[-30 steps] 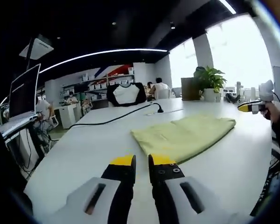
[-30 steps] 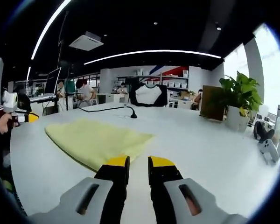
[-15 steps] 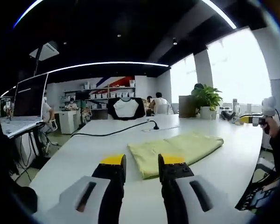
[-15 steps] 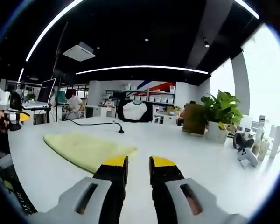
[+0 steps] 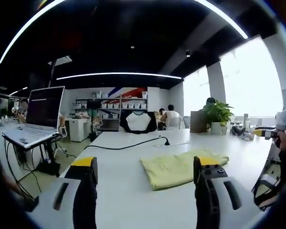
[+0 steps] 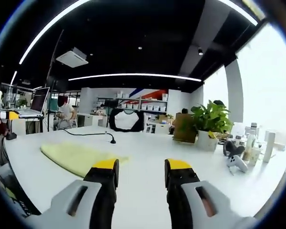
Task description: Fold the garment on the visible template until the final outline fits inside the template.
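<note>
The left gripper is held low and level over the near edge of the white table, pointing across it, with its jaws spread wide and nothing between them. Its yellow-tipped fingers stand far apart at the bottom of the left gripper view. Between them, further along the table, lies the garment, a pale yellow cloth folded flat; its near edge is close to the right finger but not touching that can be told.

The right gripper is also level and low over the table, jaws parted moderately and empty. In the right gripper view the garment lies ahead and to the left of the jaws, apart from them.

At the far right of the left gripper view the right gripper shows in a person's hand, raised just above the table edge, well apart from the garment. At the far left of the right gripper view a yellow tip of the left gripper shows beside the table edge.

A black cable runs across the table beyond the garment. A laptop stands open on a stand to the left, and a potted plant sits on the table's far right
</note>
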### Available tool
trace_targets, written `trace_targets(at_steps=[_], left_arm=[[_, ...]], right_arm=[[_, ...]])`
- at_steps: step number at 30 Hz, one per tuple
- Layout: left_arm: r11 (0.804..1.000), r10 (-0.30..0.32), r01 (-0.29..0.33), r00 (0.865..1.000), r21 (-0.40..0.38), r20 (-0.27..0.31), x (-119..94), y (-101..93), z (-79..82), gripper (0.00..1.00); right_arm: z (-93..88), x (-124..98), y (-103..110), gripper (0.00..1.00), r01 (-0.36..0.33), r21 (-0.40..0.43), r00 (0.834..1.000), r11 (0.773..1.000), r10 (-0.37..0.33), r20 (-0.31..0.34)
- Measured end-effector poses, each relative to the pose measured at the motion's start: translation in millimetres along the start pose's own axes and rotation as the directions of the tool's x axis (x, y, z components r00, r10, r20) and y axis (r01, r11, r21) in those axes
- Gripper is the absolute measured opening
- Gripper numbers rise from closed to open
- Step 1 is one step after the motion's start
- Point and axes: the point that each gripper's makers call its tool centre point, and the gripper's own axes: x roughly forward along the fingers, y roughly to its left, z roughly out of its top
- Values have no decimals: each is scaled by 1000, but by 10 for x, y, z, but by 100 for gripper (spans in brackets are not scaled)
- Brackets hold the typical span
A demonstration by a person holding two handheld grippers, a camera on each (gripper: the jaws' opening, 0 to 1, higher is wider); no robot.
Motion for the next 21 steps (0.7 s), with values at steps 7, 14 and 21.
trace_targets(at_steps=[7, 14, 21], left_arm=[[1000, 24, -24, 1000, 17, -2, -57, 77, 1, 100], [998, 61, -61, 998, 20, 17, -133, 193, 78, 100], [994, 73, -71, 997, 87, -19, -152, 214, 52, 100]], right_arm=[[37, -74, -175, 67, 51, 10, 999, 999, -51, 11], [-46, -88, -176, 100, 52, 11, 998, 999, -52, -24], [-78, -152, -163, 99, 49, -19, 996, 999, -50, -68]])
